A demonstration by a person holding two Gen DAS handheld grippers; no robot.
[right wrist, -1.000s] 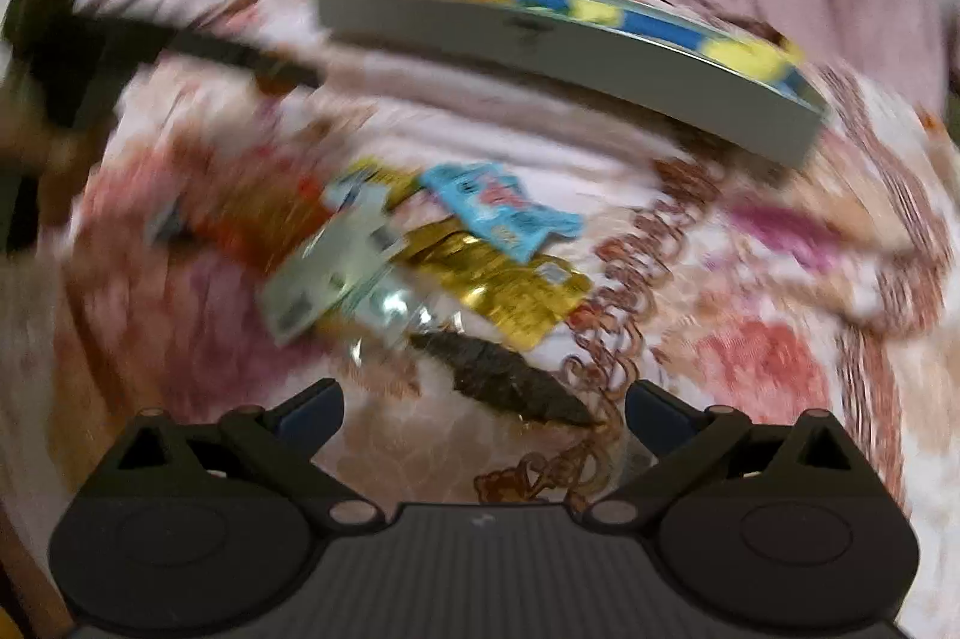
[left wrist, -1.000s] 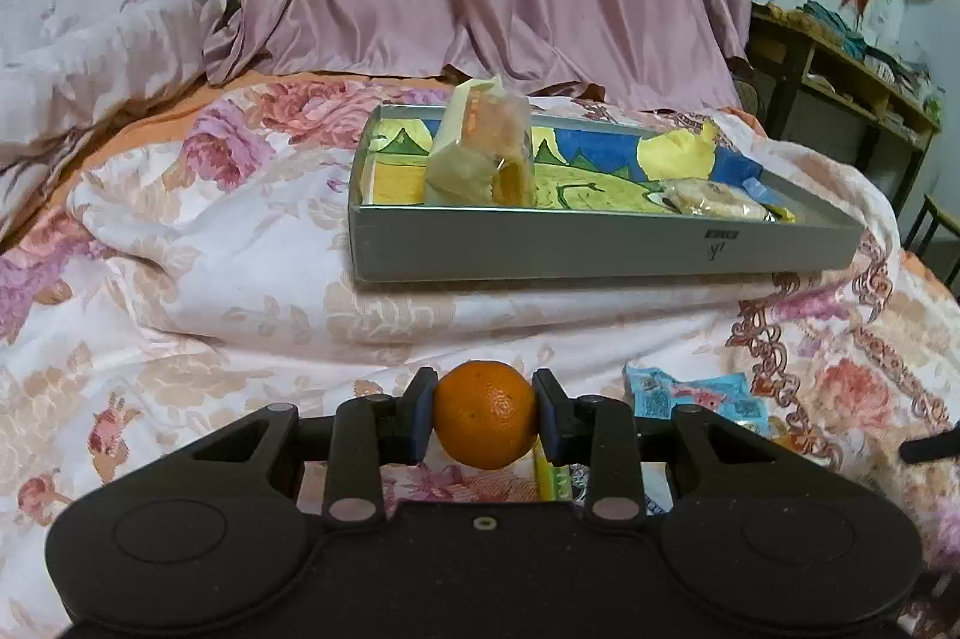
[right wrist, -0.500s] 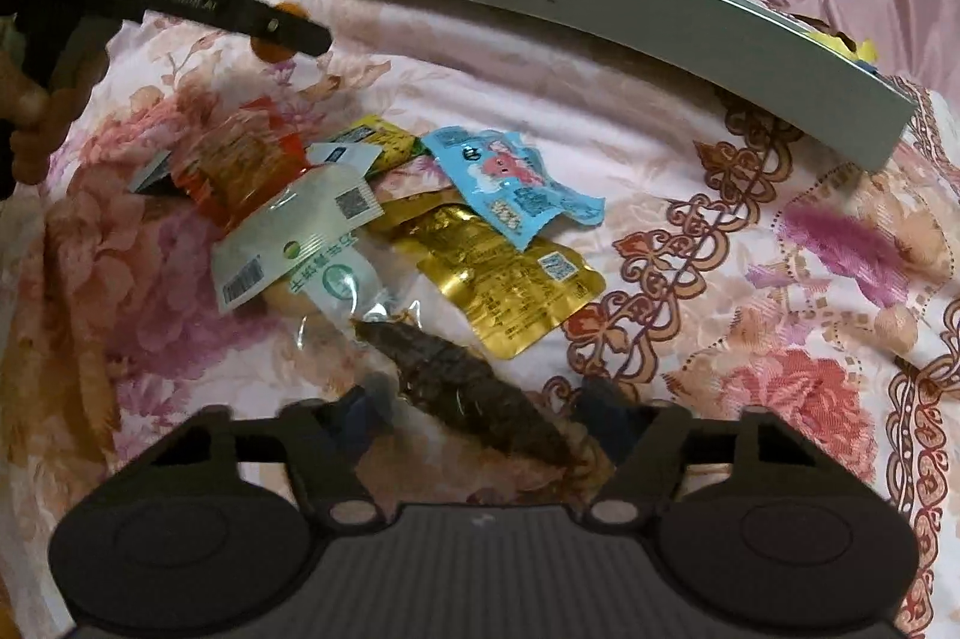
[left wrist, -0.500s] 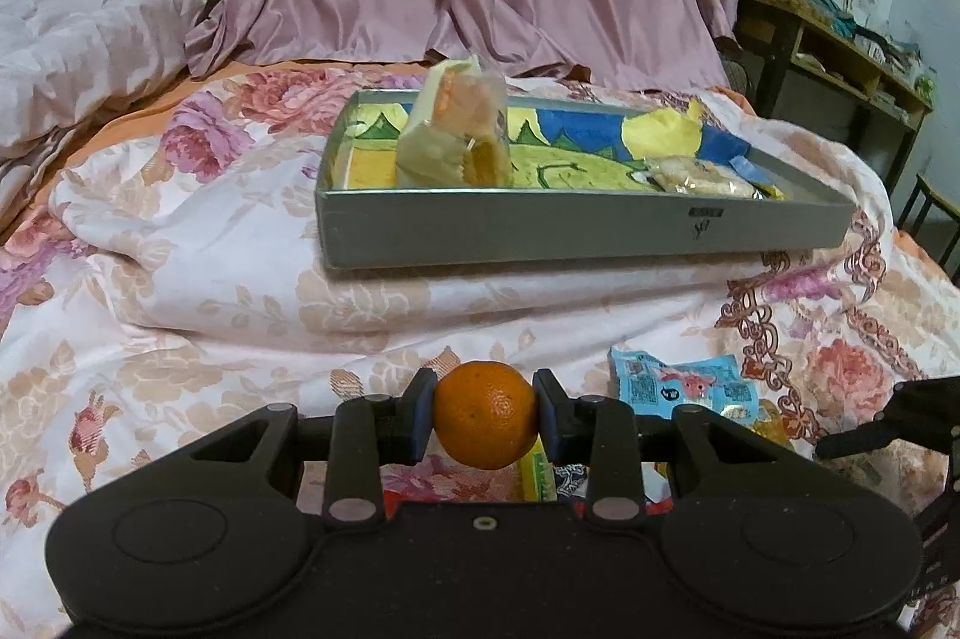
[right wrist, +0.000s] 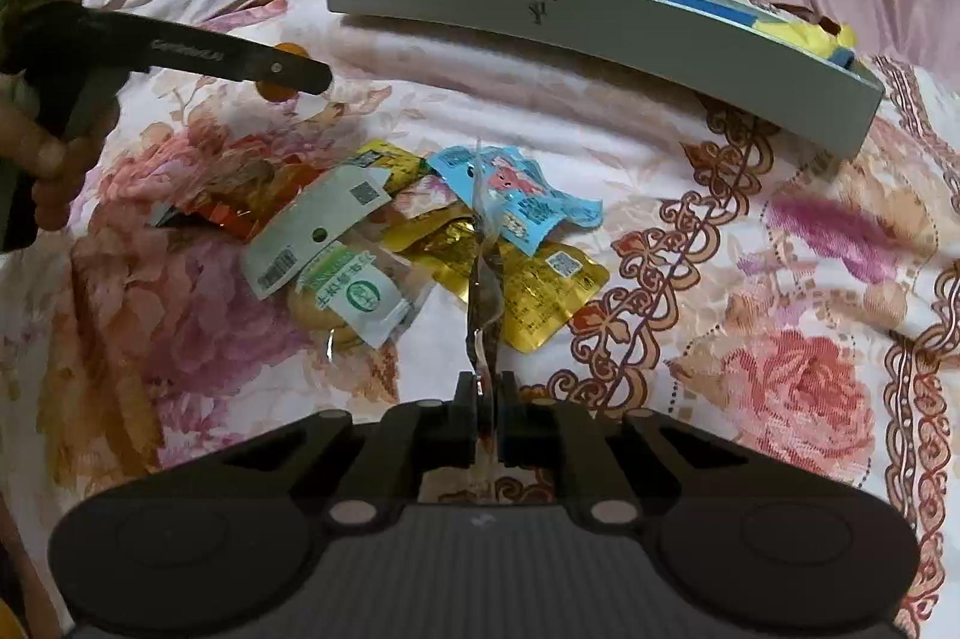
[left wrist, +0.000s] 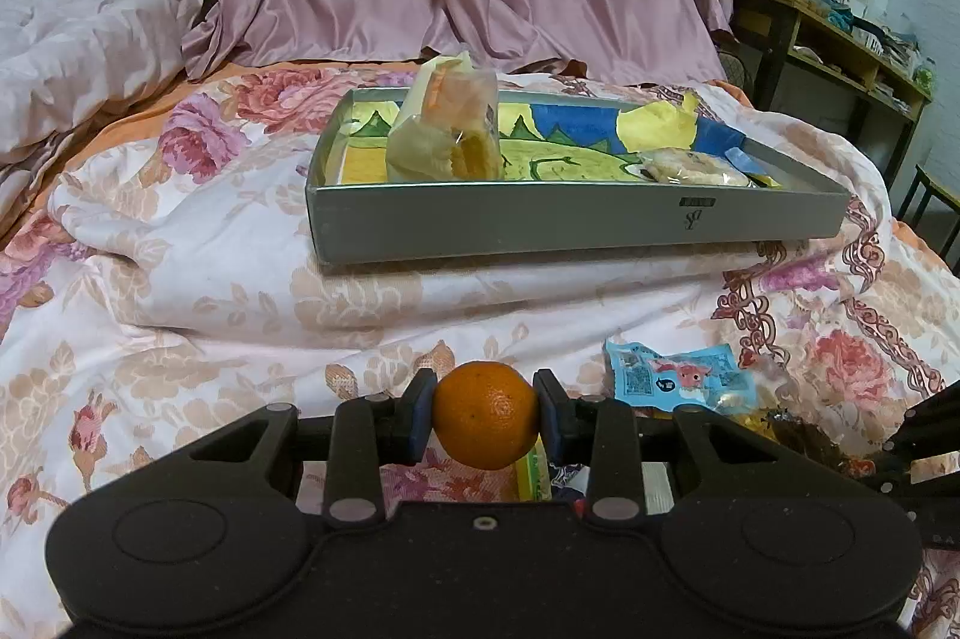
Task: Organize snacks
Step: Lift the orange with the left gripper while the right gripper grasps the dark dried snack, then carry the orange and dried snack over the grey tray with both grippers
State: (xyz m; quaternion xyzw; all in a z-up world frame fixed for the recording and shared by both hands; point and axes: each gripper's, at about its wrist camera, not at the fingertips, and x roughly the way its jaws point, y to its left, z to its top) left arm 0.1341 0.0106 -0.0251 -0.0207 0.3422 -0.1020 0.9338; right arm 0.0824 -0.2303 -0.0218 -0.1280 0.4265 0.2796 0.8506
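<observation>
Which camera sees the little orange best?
The left wrist view: the orange sits whole and sharp, pinched by the left gripper. In the right wrist view only slivers of it peek out from behind that gripper's finger.

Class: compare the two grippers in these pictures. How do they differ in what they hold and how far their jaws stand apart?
The left gripper clamps a round orange, jaws apart by the fruit's width. The right gripper pinches a thin dark snack packet edge-on, jaws nearly together. Both are shut on a snack above the floral bedspread.
</observation>
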